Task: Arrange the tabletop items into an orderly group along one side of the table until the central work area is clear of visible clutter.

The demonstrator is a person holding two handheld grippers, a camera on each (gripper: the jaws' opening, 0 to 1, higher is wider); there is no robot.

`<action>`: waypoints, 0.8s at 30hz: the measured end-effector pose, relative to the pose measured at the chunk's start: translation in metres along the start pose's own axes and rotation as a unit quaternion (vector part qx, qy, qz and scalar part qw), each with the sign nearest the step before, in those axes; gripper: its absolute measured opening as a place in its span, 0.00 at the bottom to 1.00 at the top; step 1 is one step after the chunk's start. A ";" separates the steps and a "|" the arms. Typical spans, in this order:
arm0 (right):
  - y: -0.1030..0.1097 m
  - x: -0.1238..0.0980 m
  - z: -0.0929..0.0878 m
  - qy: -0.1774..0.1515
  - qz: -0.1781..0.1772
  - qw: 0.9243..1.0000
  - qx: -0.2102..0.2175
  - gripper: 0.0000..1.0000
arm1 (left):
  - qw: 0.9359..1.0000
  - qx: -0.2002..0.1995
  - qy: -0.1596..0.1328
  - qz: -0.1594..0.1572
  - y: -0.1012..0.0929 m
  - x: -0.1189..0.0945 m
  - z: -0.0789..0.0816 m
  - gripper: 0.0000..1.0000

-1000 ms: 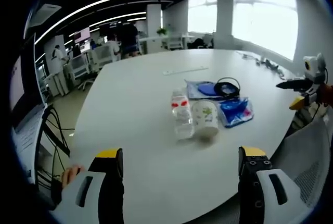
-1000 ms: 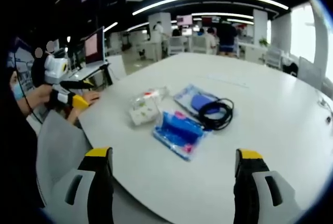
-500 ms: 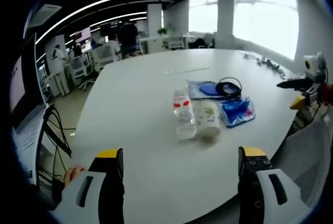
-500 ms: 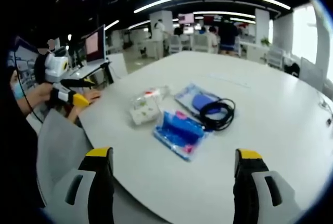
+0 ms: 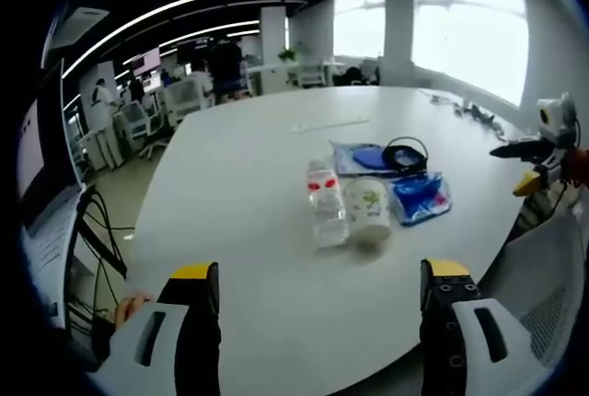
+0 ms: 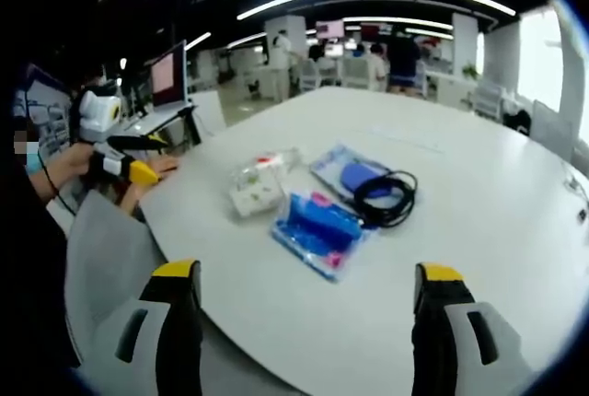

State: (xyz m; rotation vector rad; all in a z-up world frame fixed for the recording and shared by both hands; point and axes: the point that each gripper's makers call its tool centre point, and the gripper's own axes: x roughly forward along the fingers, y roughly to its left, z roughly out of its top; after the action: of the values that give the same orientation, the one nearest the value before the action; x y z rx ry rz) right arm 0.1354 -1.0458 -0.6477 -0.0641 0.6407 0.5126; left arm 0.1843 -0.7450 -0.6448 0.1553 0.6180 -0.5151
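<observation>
A clear plastic bottle lies on its side on the round white table, beside a white paper cup also on its side. Right of them sit a blue packet, a blue pouch and a coiled black cable. In the right gripper view the bottle and cup lie left of the packet, pouch and cable. My left gripper is open, short of the table's near edge. My right gripper is open over the near rim, and also appears as the right gripper at the far right.
A long thin ruler lies farther back on the table, and small dark items sit at its far right edge. A grey mesh chair back stands by the rim. The left gripper shows in a person's hand. Desks, monitors and people fill the office behind.
None of the items has moved; both views have only drifted slightly, and both grippers stay open.
</observation>
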 end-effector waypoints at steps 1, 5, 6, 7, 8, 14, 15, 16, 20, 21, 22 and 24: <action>0.000 0.000 -0.001 0.001 0.000 1.000 0.000 0.94 | 1.000 0.000 0.000 0.000 0.000 0.000 0.000 0.88; 0.000 0.000 -0.001 0.001 0.000 1.000 0.002 0.94 | 1.000 -0.002 0.002 0.001 0.002 0.000 -0.001 0.88; 0.000 0.000 -0.001 0.001 0.000 1.000 0.003 0.94 | 1.000 -0.003 0.001 0.002 0.002 0.000 -0.001 0.88; -0.001 0.000 -0.002 0.001 -0.001 1.000 0.003 0.94 | 1.000 -0.003 0.001 0.002 0.003 0.000 -0.001 0.88; -0.001 0.000 -0.002 0.001 -0.001 1.000 0.003 0.94 | 1.000 -0.004 0.001 0.003 0.004 0.000 0.000 0.88; -0.001 0.001 -0.002 0.002 0.000 1.000 0.004 0.94 | 1.000 -0.006 -0.002 0.007 0.008 0.002 0.003 0.87; 0.000 0.002 -0.003 0.003 0.000 1.000 0.005 0.94 | 1.000 -0.008 -0.001 0.006 0.008 0.002 0.003 0.87; 0.000 0.002 -0.003 0.003 0.001 1.000 0.004 0.94 | 1.000 -0.009 -0.001 0.006 0.008 0.002 0.003 0.87; 0.001 0.004 -0.003 0.004 0.004 1.000 0.004 0.94 | 1.000 -0.012 0.001 0.004 0.008 0.003 0.001 0.87; 0.001 0.004 -0.002 0.003 0.005 1.000 0.004 0.94 | 1.000 -0.013 0.003 0.003 0.008 0.004 0.001 0.87; 0.002 0.004 -0.002 0.003 0.005 1.000 0.004 0.94 | 1.000 -0.013 0.003 0.003 0.008 0.004 0.000 0.87; 0.001 0.005 -0.002 0.003 0.005 1.000 0.002 0.94 | 1.000 -0.014 0.004 0.002 0.008 0.005 0.000 0.86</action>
State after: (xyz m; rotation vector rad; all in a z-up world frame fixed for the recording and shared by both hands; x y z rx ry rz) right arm 0.1377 -1.0427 -0.6520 -0.0585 0.6487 0.5214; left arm 0.1923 -0.7405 -0.6478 0.1328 0.6325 -0.5029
